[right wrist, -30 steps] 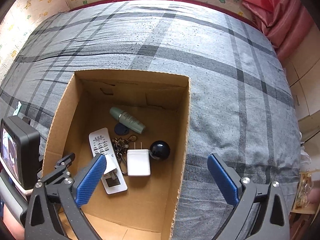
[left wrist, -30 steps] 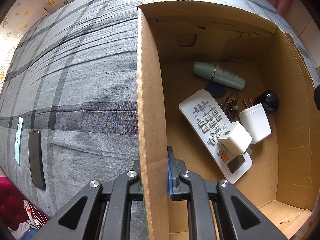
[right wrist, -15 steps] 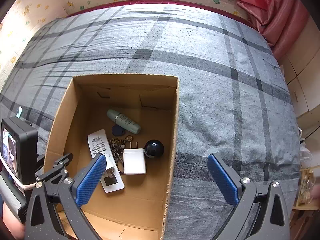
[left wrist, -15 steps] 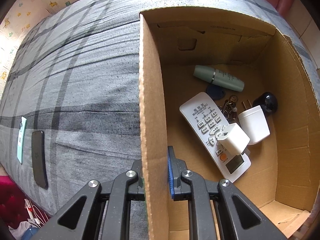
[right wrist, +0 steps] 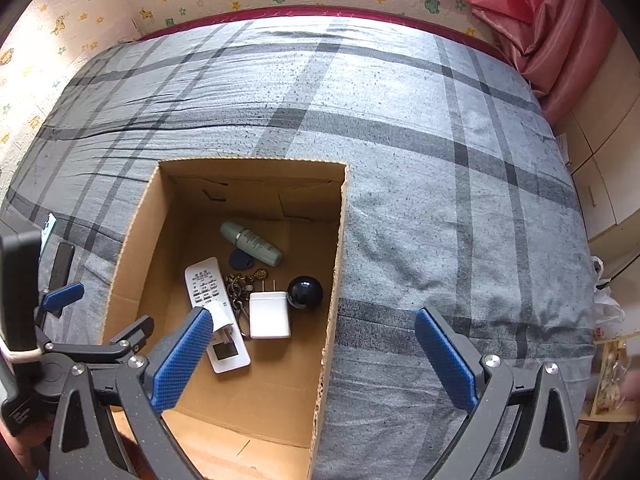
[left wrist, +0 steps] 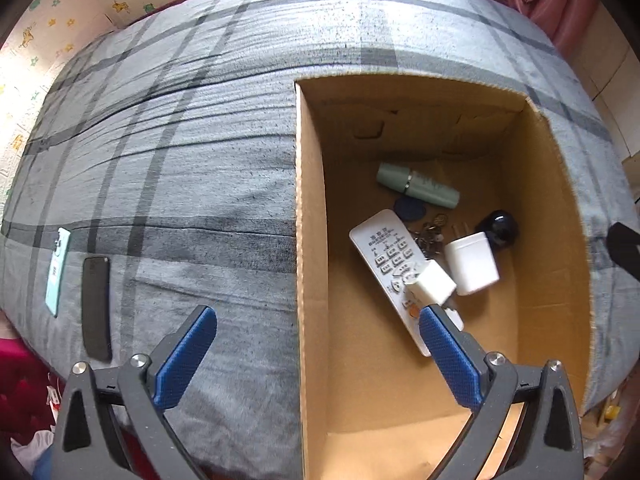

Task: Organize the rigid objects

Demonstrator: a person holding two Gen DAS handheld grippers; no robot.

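An open cardboard box (left wrist: 308, 240) (right wrist: 336, 248) stands on the grey plaid bed. Inside lie a white remote (left wrist: 390, 256) (right wrist: 204, 284), a small white charger (left wrist: 434, 282) on it, a bigger white charger (left wrist: 472, 264) (right wrist: 269, 314), a black ball (left wrist: 498, 226) (right wrist: 305, 292), keys (right wrist: 238, 286), a blue tag (left wrist: 408, 210) and a green bottle (left wrist: 416, 188) (right wrist: 252, 242). My left gripper (left wrist: 316, 320) (right wrist: 100, 312) straddles the box's left wall from above, its jaws opening and not touching the wall. My right gripper (right wrist: 314, 316) is open above the box's right wall, holding nothing.
A black phone (left wrist: 96, 308) (right wrist: 62, 264) and a teal-edged flat card (left wrist: 56, 272) lie on the bed left of the box. A red curtain (right wrist: 540, 20) hangs at the far right. Bags and clutter (right wrist: 608, 352) sit beyond the bed's right edge.
My left gripper let go of the box's left wall: its jaws went from shut on the cardboard to wide apart, and it rose. The right gripper stayed open and lifted slightly.
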